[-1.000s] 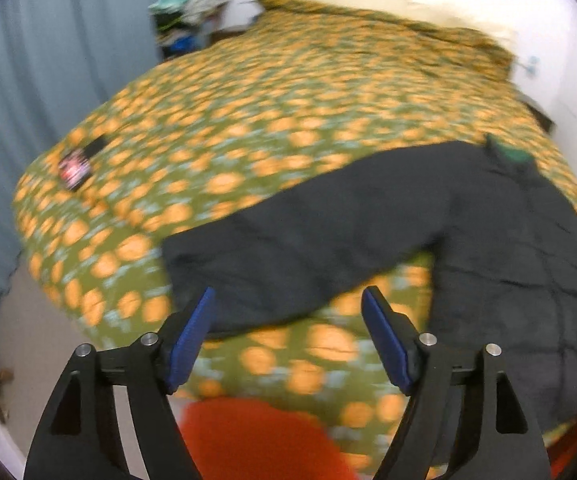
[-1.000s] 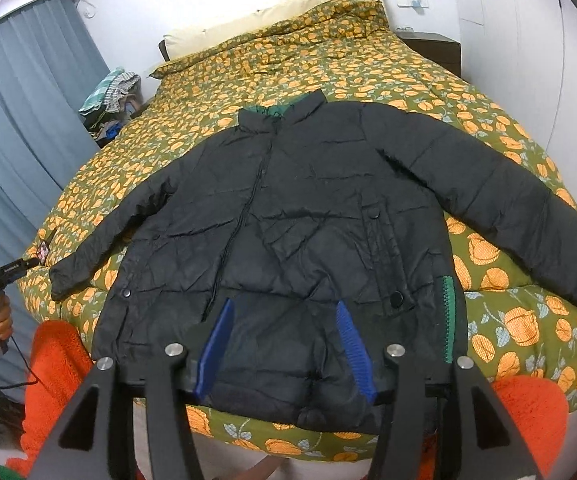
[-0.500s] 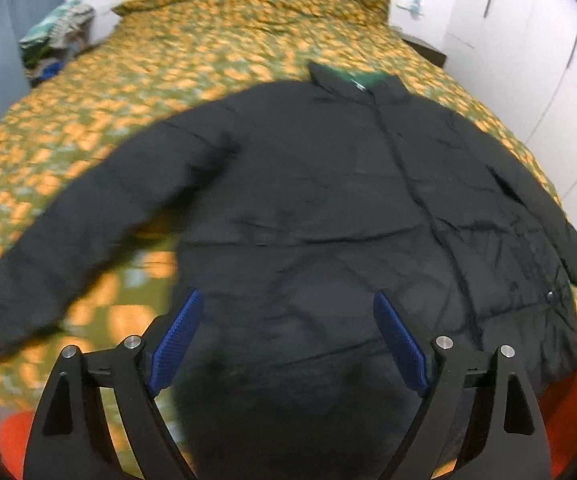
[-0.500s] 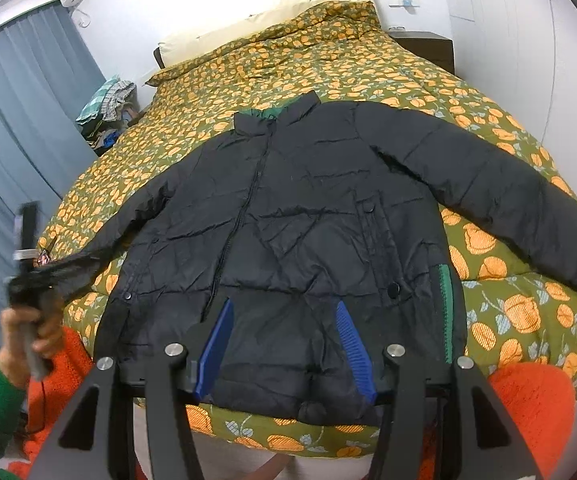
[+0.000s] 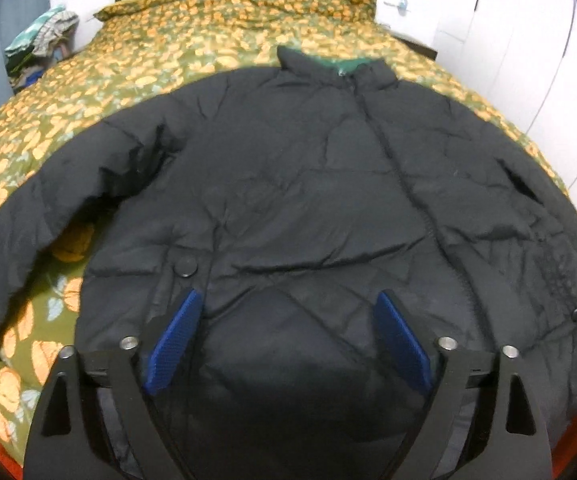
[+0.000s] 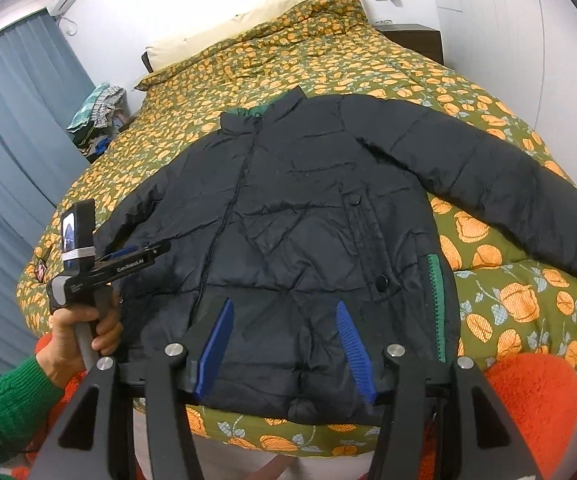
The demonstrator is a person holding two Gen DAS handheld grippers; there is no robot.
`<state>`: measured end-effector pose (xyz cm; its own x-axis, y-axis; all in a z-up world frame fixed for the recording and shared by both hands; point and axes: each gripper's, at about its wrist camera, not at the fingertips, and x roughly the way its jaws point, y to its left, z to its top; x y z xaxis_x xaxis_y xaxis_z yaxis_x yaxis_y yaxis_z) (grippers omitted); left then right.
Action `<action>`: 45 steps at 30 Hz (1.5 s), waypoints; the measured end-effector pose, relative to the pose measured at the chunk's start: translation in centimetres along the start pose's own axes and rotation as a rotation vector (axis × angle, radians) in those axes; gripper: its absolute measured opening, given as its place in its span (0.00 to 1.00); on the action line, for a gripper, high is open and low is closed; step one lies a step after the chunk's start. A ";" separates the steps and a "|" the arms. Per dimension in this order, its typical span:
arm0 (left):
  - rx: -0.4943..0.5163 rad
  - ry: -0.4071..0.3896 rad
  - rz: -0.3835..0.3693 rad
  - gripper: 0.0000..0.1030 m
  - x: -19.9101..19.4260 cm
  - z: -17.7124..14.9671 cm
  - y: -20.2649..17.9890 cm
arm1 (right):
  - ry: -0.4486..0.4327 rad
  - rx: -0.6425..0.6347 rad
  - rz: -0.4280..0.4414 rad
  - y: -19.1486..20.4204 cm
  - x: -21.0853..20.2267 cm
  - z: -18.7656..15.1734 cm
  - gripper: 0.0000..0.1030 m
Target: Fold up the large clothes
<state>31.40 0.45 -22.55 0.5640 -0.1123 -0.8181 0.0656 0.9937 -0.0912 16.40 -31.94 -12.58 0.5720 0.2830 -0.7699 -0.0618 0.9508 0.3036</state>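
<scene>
Jacket [image 6: 288, 216] spread flat, bedspread [image 6: 328, 56] beneath

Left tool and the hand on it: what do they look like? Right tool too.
Left tool: black angular finger arms, ribbed blue pads, silver pivot bolts. In the right wrist view its black body carries white lettering, a small lit screen and a grey grip, held by a hand in a green knit sleeve. Right tool: same black arms, blue pads, silver bolts.
</scene>
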 end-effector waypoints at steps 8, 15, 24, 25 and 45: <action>0.051 0.033 0.048 1.00 2.8 -1.5 0.1 | -0.020 -0.009 0.016 0.6 -0.5 0.3 0.53; 0.043 -0.050 0.028 1.00 2.5 -2.6 0.4 | -0.016 0.016 0.023 -0.1 -0.1 -0.2 0.53; 0.060 -0.058 0.049 1.00 2.8 -2.7 0.1 | -0.024 0.029 0.031 -0.2 0.0 0.5 0.53; 0.060 -0.057 0.049 1.00 2.8 -2.7 0.1 | -0.020 0.025 0.035 0.0 0.2 0.7 0.53; 0.059 -0.058 0.048 1.00 2.8 -2.7 0.1 | -0.057 0.018 0.050 0.3 -0.6 1.6 0.53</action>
<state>30.74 0.25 -26.41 0.6146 -0.0659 -0.7861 0.0845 0.9963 -0.0175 17.31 -32.06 -11.16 0.6146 0.3218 -0.7202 -0.0766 0.9331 0.3515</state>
